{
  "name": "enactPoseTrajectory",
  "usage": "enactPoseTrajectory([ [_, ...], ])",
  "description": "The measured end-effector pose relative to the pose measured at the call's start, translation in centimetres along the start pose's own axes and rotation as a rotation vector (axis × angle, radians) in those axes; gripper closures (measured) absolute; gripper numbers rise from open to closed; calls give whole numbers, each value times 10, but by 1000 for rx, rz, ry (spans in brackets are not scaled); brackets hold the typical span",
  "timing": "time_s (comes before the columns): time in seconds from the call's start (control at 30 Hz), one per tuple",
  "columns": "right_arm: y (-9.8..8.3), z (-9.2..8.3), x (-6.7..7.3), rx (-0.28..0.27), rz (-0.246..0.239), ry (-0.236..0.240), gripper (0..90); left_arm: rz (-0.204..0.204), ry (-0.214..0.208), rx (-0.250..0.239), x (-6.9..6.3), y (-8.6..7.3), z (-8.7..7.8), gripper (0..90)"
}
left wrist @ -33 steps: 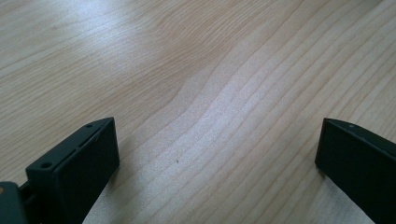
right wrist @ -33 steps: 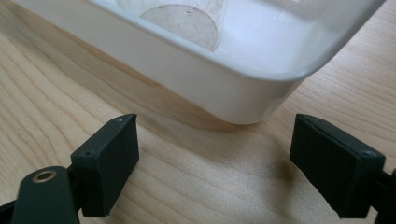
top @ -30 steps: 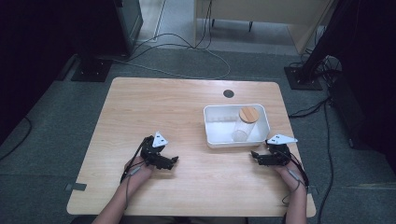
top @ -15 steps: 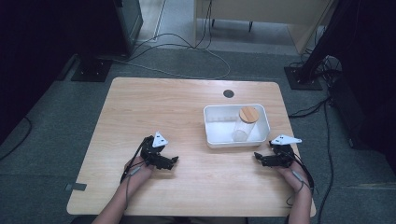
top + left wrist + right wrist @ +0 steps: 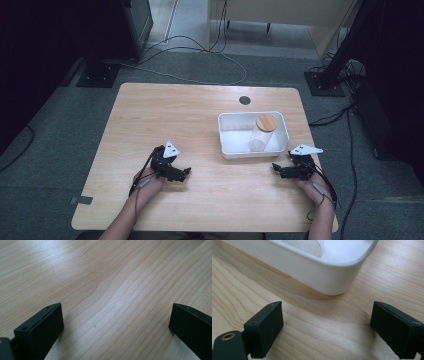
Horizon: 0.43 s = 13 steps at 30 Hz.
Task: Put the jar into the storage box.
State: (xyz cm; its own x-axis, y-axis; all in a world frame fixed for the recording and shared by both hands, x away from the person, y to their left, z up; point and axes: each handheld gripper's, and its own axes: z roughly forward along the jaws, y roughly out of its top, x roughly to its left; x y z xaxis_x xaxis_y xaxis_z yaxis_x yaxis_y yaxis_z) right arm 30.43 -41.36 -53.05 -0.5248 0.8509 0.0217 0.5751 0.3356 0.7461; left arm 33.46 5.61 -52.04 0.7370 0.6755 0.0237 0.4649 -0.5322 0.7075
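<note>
Right gripper (image 5: pixel 276 170): jaws apart, just been opening, nothing between, beside tray's near right corner.
Left gripper (image 5: pixel 186 172): jaws apart, over bare wooden table (image 5: pixel 165 115).
Clear wooden-lidded jar (image 5: pixel 262 132): lying in white plastic tray (image 5: pixel 227 149), near right edge.

A clear jar (image 5: pixel 261 136) with a round wooden lid is lying tilted inside the white tray (image 5: pixel 228 149), lid end leaning toward the tray's far right corner, base nearer its front wall.
</note>
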Motion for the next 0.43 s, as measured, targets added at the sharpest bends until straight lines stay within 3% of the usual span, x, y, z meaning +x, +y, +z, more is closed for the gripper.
enactPoseTrajectory([
  [0.43, 0, 0, 1, 5, -2, 6, 88, 1, 0, 0, 0, 0, 0, 0],
])
